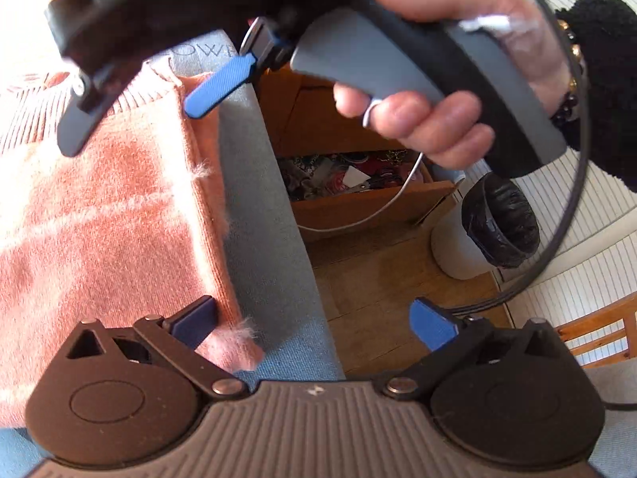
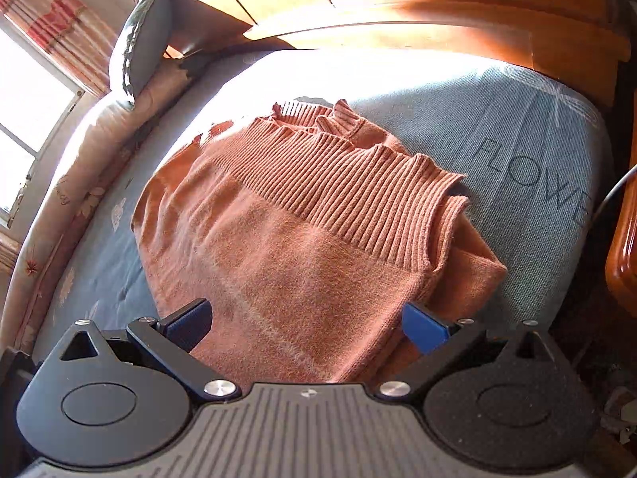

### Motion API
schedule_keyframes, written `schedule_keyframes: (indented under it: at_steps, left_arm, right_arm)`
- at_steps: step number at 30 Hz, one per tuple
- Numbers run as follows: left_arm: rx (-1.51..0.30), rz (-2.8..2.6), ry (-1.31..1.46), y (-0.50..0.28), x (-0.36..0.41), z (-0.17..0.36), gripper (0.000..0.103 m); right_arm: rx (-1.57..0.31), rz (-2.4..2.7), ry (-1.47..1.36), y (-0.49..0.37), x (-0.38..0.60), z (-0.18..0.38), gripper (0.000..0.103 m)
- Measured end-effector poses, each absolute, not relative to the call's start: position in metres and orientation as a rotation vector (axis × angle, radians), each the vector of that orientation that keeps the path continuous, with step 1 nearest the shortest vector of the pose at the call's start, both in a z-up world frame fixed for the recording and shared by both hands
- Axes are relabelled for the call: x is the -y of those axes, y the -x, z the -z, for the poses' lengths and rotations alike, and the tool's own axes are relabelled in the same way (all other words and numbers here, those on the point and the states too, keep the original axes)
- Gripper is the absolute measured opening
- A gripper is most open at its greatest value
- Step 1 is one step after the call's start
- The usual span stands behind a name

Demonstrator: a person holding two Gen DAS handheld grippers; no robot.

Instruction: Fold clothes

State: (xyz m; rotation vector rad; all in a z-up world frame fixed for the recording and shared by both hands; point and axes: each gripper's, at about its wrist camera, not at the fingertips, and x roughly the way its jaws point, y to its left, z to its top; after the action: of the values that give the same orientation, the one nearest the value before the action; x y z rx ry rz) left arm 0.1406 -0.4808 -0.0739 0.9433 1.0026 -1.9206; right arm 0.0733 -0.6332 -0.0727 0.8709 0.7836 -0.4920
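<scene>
A: Folded on the grey-blue bed (image 2: 497, 127), an orange-brown sweater (image 2: 302, 239); ribbed hem (image 2: 358, 195) turned up on top, facing the wooden headboard (image 2: 398, 8).

B: Seen from the left wrist too: same sweater (image 1: 103, 215), lying along the mattress edge, fluffy fibres sticking out at the fold.

A: Left hand-held gripper (image 1: 314, 324)?

B: Spread wide, nothing between the blue pads. Left pad (image 1: 195, 324) just over the sweater's near corner, right pad (image 1: 434, 328) out past the bed edge, above the wooden floor (image 1: 378, 286). Touching the cloth or not: cannot tell.

A: Right hand-held gripper (image 2: 306, 326) likewise wide, gripping nothing. Sweater's near edge right between the fingers; left pad (image 2: 187, 324) over the fabric, right pad (image 2: 424, 330) at the folded side edge.

B: Also visible from the left wrist, blurred: right hand-held gripper (image 1: 139, 111) up above the sweater, held at its grey handle by a hand (image 1: 458, 79) in a black fuzzy sleeve (image 1: 601, 79), beaded bracelet (image 1: 569, 91) at the wrist.

A: Beside the bed?

B: Open wooden drawer (image 1: 358, 187) full of small clutter, white bin with a black liner (image 1: 493, 223) just beyond, a wooden chair (image 1: 597, 334) at the right edge.

A: On the far side, a grey pillow (image 2: 139, 44) propped upright near the curtained window (image 2: 28, 99), floral bedding (image 2: 59, 199) along that edge.
</scene>
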Motion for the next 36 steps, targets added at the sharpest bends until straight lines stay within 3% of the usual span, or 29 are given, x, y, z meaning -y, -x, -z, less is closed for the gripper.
schedule_keyframes:
  at_steps: [4, 7, 12, 23, 24, 27, 28, 30, 35, 36]
  left_arm:
    - [-1.004, 1.926, -0.916, -0.148, 0.465, 0.071, 0.102]
    - [-0.969, 1.902, -0.832, -0.154, 0.459, 0.066, 0.102]
    - [-1.069, 1.827, -0.756, -0.168, 0.458, 0.064, 0.101]
    - [-1.017, 1.33, -0.455, -0.316, 0.403, 0.011, 0.102]
    - [-1.008, 1.273, -0.416, -0.331, 0.401, 0.011, 0.102]
    - [-0.963, 1.11, -0.28, -0.382, 0.404, 0.013, 0.102]
    - [-0.942, 1.067, -0.243, -0.393, 0.409, 0.017, 0.102]
    - [-0.898, 0.99, -0.181, -0.415, 0.419, 0.023, 0.102]
    - [-0.853, 0.857, -0.1, -0.454, 0.434, 0.038, 0.101]
    - [-0.858, 0.84, -0.087, -0.458, 0.433, 0.042, 0.101]
  right_arm:
    - [-0.915, 0.545, -0.854, -0.068, 0.632, 0.083, 0.103]
    - [-0.929, 0.553, -0.845, -0.061, 0.626, 0.075, 0.103]
    - [-0.942, 0.53, -0.758, -0.07, 0.619, 0.047, 0.103]
    - [-0.958, 0.315, -0.386, -0.194, 0.639, -0.03, 0.103]
    - [-0.958, 0.276, -0.335, -0.216, 0.639, -0.029, 0.099]
    - [-0.952, 0.161, -0.182, -0.281, 0.639, -0.024, 0.055]
    - [-0.948, 0.122, -0.132, -0.303, 0.64, -0.023, 0.049]
    - [-0.938, 0.045, -0.047, -0.346, 0.64, -0.019, 0.041]
    - [-0.924, -0.127, 0.021, -0.427, 0.642, -0.004, 0.04]
    - [-0.926, -0.156, 0.03, -0.44, 0.642, -0.001, 0.034]
